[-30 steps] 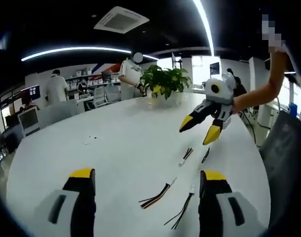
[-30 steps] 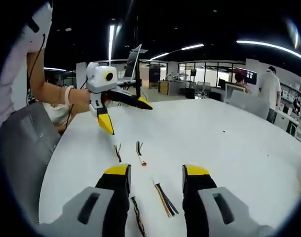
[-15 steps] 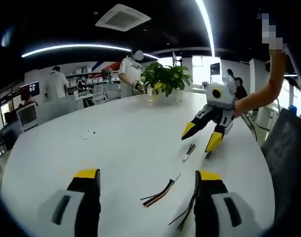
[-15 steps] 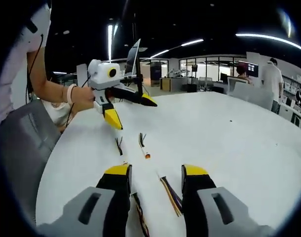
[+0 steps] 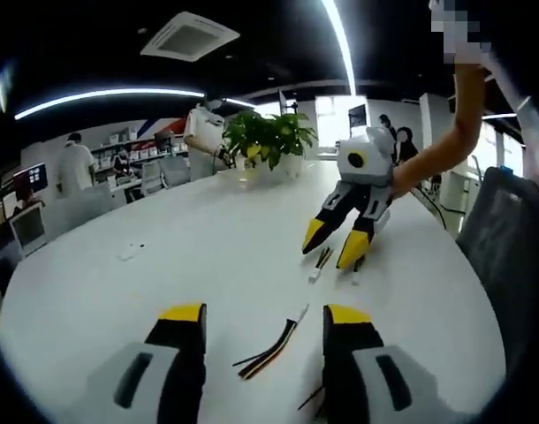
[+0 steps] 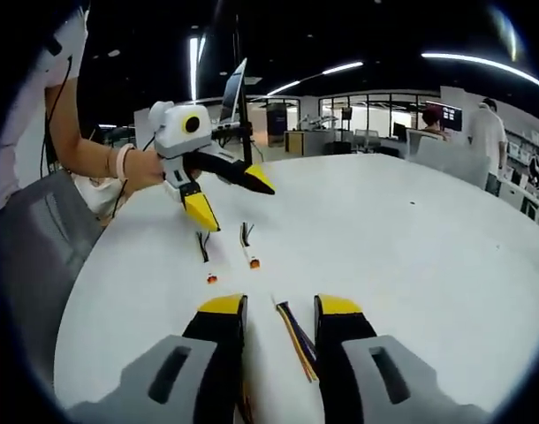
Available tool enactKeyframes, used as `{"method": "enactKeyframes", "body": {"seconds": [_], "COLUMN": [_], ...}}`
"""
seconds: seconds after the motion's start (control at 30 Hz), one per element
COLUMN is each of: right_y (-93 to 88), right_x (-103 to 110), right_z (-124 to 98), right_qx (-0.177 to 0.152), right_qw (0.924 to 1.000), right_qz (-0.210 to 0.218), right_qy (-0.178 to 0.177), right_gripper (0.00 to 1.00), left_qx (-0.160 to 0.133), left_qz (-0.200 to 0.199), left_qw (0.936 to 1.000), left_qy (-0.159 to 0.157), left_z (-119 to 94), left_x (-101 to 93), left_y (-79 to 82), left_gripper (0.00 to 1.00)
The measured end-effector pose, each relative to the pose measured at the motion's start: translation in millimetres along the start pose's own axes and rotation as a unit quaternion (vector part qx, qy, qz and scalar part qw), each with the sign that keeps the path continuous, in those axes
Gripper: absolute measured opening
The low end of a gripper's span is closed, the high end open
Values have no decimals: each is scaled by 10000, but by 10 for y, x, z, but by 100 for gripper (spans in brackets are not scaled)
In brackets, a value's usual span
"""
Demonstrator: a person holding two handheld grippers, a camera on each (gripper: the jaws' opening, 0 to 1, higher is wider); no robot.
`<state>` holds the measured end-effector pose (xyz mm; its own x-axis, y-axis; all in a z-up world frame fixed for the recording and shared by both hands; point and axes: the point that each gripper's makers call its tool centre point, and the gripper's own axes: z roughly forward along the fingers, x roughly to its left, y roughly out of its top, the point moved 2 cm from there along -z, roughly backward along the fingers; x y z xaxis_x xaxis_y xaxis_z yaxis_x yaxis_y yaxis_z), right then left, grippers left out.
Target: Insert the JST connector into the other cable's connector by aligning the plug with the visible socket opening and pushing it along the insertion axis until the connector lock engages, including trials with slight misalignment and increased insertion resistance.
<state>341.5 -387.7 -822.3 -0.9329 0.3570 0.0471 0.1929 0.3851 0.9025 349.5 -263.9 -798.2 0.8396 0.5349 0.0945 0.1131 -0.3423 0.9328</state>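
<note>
Presently: approach for pick-up; no plug is seated and nothing is grasped.

Item, left gripper: jaws apart, empty, low over the white worktop. The left cable, dark and striped wires ending in a small white plug, lies on the worktop between my two jaws, aslant, plug end pointing away from me. In the right gripper view this gripper hangs above the worktop with jaws wide, nose tilted down, my forearm coming in from the worktop's edge.

Item, right gripper: jaws apart but fairly narrow, empty, tips low over the worktop. The right cable, yellow and dark wires, lies between the jaws and runs back under them. Its connector end I cannot make out. In the left gripper view this gripper points steeply down, tips just over two short cables.

Item, further cables: two short leads with orange ends lie side by side below the left gripper.

Next move, as I judge it: lower each gripper and pinch its cable just behind the connector body, not on the loose wires. Then I can lift, turn plug to face socket, and push straight along the axis.
</note>
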Motion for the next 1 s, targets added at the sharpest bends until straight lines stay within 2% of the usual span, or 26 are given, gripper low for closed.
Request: {"method": "enactKeyframes", "body": {"seconds": [0.13, 0.2, 0.23, 0.47, 0.57, 0.83, 1.0], "right_y": [-13, -30, -37, -48, -61, -120, -137], "right_x": [-11, -4, -1, -7, -15, -17, -15], "right_z": [20, 35, 44, 70, 74, 105, 130], "right_qx": [23, 44, 55, -1, 3, 60, 41], "right_qw": [10000, 10000, 10000, 9999, 9999, 9996, 9995], "right_qz": [13, 7, -6, 48, -20, -221, -256], "right_qy": [31, 71, 80, 113, 111, 171, 185], "right_gripper": [28, 27, 27, 23, 22, 17, 17], "left_qx": [-74, -223, -204, 32, -31, 5, -38], "left_qz": [17, 169, 123, -50, -8, 7, -93], "left_qw": [9999, 9994, 9994, 9991, 9984, 9976, 9970], "left_qy": [-115, -223, -258, -415, -563, -697, -770], "left_z": [24, 31, 44, 103, 118, 224, 250], "left_x": [-36, -76, -97, -130, -172, -188, -175], "left_y": [-10, 18, 18, -161, -176, -260, -291], "left_gripper": [42, 32, 30, 29, 22, 20, 19]}}
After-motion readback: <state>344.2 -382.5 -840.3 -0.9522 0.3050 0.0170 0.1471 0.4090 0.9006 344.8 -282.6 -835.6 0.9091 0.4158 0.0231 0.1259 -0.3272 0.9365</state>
